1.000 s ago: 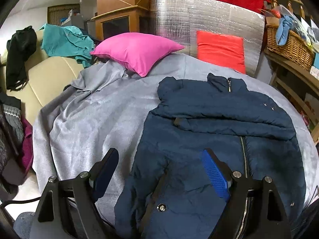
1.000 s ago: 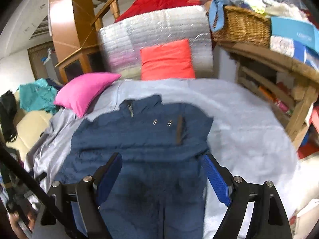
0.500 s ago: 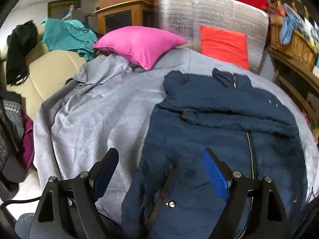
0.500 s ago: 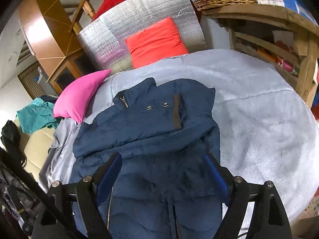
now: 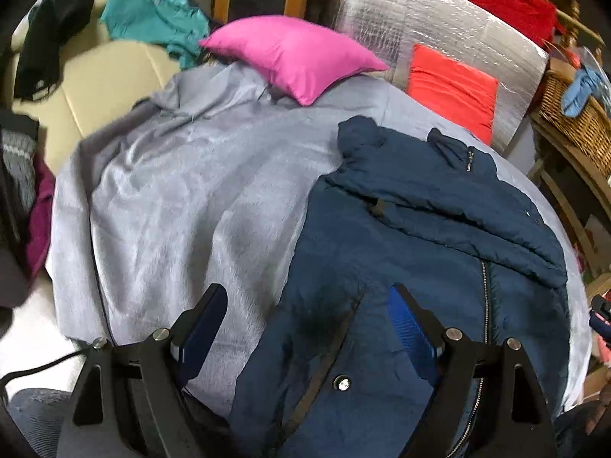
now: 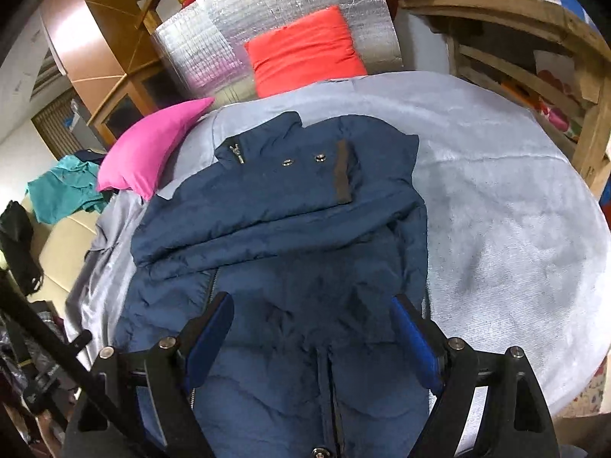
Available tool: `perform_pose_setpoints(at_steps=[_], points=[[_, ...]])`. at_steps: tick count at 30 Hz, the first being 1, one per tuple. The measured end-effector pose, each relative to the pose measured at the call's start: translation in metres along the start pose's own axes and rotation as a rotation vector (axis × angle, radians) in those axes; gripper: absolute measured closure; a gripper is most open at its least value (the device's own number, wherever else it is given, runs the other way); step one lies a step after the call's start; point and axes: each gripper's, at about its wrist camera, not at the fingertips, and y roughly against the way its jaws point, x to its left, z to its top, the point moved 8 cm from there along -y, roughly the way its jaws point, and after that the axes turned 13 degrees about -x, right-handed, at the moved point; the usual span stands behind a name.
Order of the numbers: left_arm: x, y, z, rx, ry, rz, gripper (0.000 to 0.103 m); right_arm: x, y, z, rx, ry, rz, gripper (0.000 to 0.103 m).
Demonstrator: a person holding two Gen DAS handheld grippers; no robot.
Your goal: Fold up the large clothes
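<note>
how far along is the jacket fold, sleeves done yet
Partly. Done: a sleeve of the navy jacket lies folded across its chest on the grey blanket. In hand: nothing; left gripper and right gripper hover open above the lower half. Left: folding the body up.

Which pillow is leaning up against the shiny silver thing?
The red pillow. It stands propped against the silver sheet behind the bed, while the pink pillow lies off to the side, on the grey blanket's edge.
</note>
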Motion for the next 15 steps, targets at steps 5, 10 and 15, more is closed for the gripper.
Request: perform_pose_setpoints(at_steps=[5, 10, 15], points=[[0.002, 0.000, -0.001, 0.005, 0.014, -0.008, 0.017, 0.006, 0.001, 0.002, -0.005, -0.013, 0.024, 0.017], [-0.007, 0.009, 0.006, -0.046, -0.017, -0.028, 0.017, 0.015, -0.004, -0.002, 0.002, 0.016, 0.025, 0.017], [-0.009, 0.018, 0.015, -0.115, -0.045, -0.001, 0.017, 0.021, -0.003, -0.002, -0.006, 0.040, 0.022, 0.017]])
